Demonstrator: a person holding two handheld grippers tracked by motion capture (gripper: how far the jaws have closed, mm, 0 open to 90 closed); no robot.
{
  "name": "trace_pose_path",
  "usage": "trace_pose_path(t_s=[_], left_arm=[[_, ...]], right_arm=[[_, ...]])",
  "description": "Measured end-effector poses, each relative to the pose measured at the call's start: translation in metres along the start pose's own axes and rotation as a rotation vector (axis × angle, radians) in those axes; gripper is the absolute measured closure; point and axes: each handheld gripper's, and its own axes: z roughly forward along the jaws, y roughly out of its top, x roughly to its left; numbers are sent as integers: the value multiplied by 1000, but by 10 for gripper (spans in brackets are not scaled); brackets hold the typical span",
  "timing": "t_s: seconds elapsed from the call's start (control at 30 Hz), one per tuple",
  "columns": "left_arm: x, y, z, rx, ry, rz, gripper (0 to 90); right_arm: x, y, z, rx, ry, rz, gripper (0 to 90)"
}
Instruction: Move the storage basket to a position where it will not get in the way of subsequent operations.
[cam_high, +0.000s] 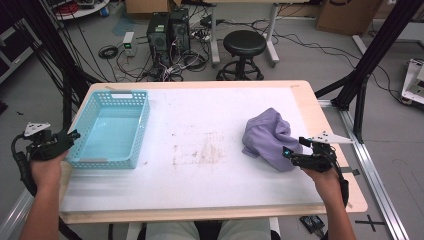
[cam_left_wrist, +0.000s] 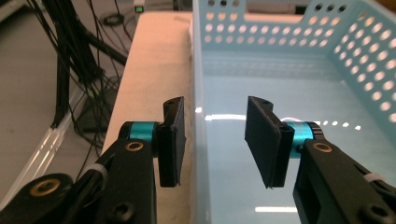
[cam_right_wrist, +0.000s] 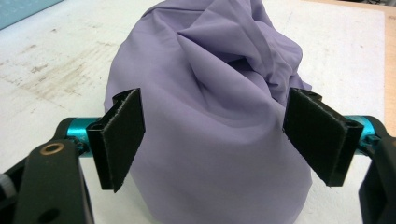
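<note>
Crumpled lilac cloth (cam_right_wrist: 210, 116), soft folds, heaped between open right gripper (cam_right_wrist: 212, 140)

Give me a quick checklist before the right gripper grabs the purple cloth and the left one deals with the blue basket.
1. Right gripper open: ok.
2. Purple cloth between its fingers: ok.
3. Fingers pressing on the cloth: cannot tell.
4. Blue basket has room for the cloth: ok.
5. Left gripper open astride the basket's wall: ok.
6. Table between cloth and basket free of obstacles: ok.
</note>
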Motion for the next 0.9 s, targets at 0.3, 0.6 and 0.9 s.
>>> trace_pose_path(t_s=[0.3, 0.6, 0.9], left_arm=[[-37, 8, -16, -167, -208, -67, 328], [-89, 18, -14, -212, -313, 5, 201], [-119, 21, -5, -217, -371, 65, 212]], right_arm=[[3, 2, 3, 12, -1, -17, 210], [9, 4, 8, 21, 13, -22, 210], [10, 8, 14, 31, 22, -32, 210]])
